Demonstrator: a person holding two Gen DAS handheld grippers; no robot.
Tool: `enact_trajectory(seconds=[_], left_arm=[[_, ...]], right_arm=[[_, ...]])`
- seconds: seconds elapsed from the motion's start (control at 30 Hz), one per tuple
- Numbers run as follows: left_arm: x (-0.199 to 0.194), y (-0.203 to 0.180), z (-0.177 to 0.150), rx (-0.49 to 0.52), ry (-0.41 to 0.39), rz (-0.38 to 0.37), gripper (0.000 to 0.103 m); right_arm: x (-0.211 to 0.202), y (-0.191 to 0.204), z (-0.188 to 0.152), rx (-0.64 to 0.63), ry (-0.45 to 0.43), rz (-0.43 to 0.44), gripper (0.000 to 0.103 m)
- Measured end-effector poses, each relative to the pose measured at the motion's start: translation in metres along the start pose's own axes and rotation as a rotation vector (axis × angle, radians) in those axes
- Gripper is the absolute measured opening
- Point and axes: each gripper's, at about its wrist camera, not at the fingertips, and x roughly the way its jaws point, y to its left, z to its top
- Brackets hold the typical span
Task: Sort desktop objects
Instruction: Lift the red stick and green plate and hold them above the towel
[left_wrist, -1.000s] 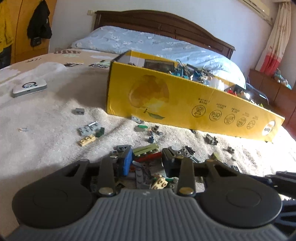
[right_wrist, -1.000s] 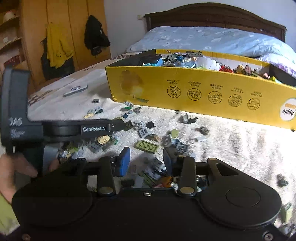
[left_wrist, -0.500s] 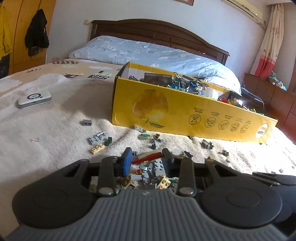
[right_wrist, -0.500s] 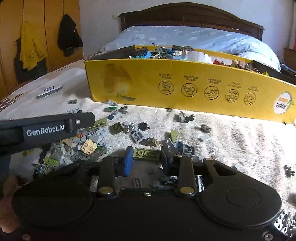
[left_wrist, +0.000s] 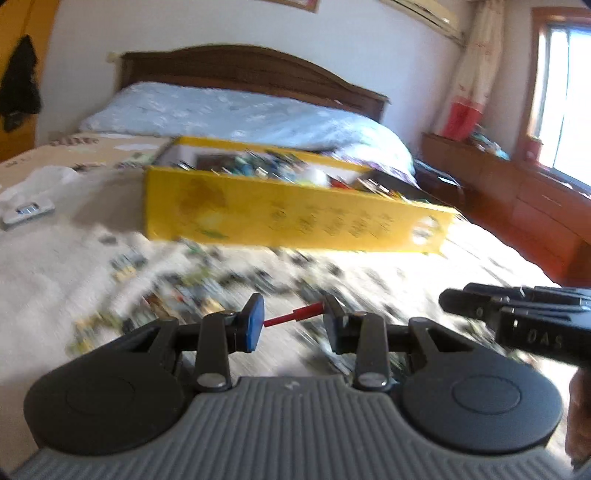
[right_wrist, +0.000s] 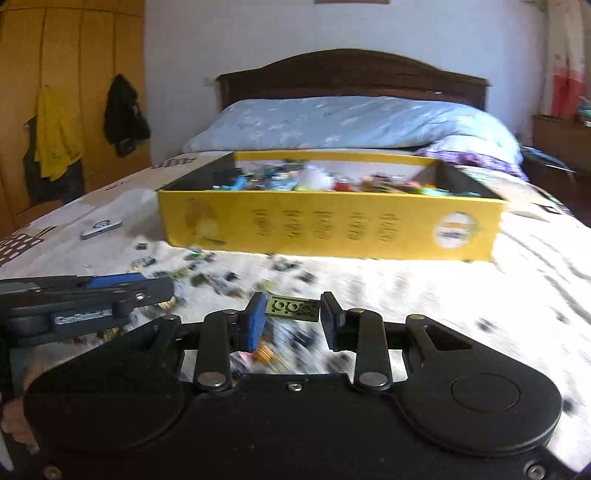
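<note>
The left gripper (left_wrist: 293, 319) pinches a thin red rod (left_wrist: 293, 318) end to end, and the right gripper (right_wrist: 293, 314) clamps a flat olive plate (right_wrist: 293, 307); both pieces hang clear above the scattered bricks (right_wrist: 218, 278) on the bed. To do it well, carry each level over the near wall of the yellow box (right_wrist: 332, 225), keep the squeeze steady since the rod could pivot out, and let go only above the pile inside

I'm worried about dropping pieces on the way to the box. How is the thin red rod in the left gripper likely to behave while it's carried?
The red rod looks thin, stiff and light, spanning the left gripper pad to pad. Held only by its ends, it may pivot or slip out. If dropped, it would probably roll little on the fuzzy blanket.
</note>
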Motion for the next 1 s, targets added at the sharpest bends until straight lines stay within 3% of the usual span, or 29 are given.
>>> enact_trajectory(seconds=[0.2,0.33,0.57,0.73,0.87,1.0], left_arm=[[-0.025,-0.053,-0.041,0.052,0.083,-0.118,0.039],[-0.031,-0.084,-0.062,0.088,0.113,-0.146,0.039],[-0.031,-0.104,-0.083,0.148,0.127,-0.109,0.04],[-0.035,-0.104,-0.094,0.168,0.102,-0.09,0.059],[-0.04,-0.105,-0.099,0.142,0.092,-0.079,0.063],[-0.04,-0.107,-0.1,0.131,0.081,-0.073,0.063]], right_arm=[[-0.069,-0.032,-0.044,0.023,-0.019,-0.101,0.031],[-0.097,-0.047,-0.081,0.021,-0.028,-0.199,0.031],[-0.115,-0.067,-0.12,0.037,-0.011,-0.271,0.031],[-0.11,-0.07,-0.134,0.063,-0.007,-0.273,0.032],[-0.109,-0.068,-0.14,0.068,-0.026,-0.286,0.047],[-0.108,-0.065,-0.147,0.078,-0.043,-0.285,0.051]])
